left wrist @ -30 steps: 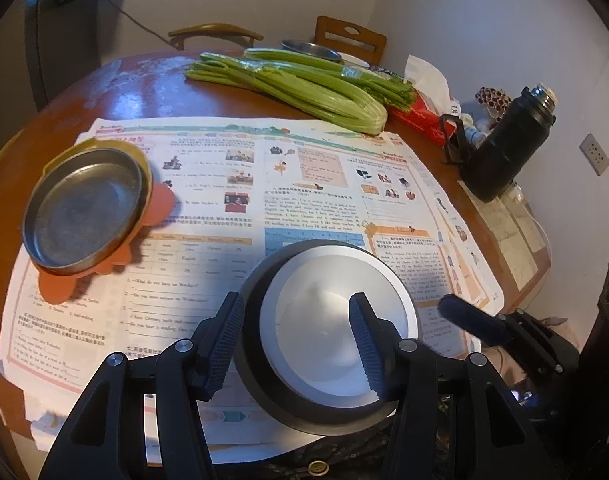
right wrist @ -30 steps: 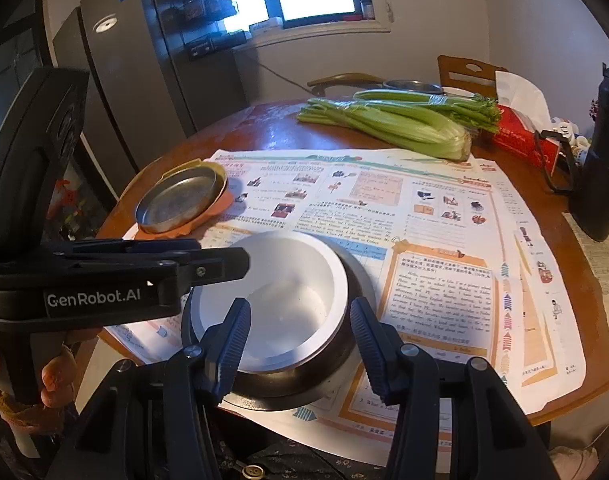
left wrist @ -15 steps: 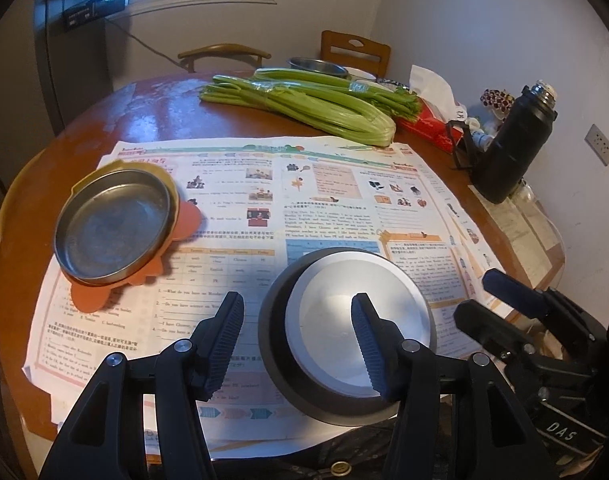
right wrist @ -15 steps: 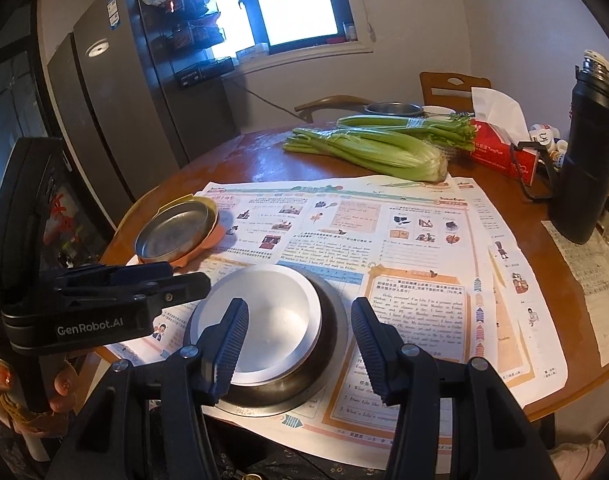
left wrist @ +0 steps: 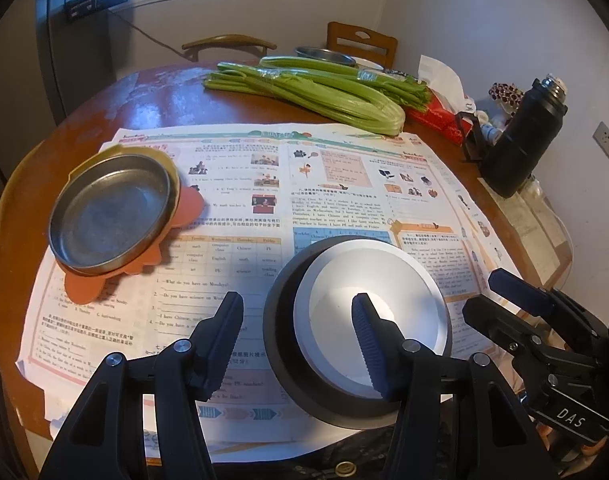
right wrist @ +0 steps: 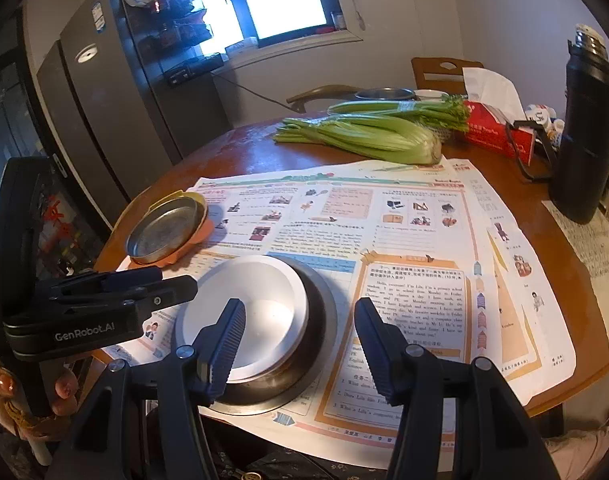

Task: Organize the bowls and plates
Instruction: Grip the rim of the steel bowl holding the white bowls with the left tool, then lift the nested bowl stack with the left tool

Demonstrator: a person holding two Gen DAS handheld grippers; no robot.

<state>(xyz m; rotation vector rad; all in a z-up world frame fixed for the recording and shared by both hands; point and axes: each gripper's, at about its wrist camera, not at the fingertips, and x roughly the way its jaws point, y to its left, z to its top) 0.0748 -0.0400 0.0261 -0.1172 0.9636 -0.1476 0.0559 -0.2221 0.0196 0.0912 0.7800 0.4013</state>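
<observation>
A white bowl [left wrist: 370, 312] sits nested inside a dark metal bowl [left wrist: 280, 344] on newspaper [left wrist: 344, 184] at the near edge of a round wooden desk [left wrist: 152, 96]. Both the left gripper [left wrist: 296, 340] and right gripper [right wrist: 300, 344] hover wide open, holding nothing. A steel plate [left wrist: 108, 216] rests on an orange plate [left wrist: 84, 286] further left.

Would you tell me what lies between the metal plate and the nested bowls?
Only printed paper lies between the metal plate and the nested bowls, clearest in the left wrist view.
</observation>
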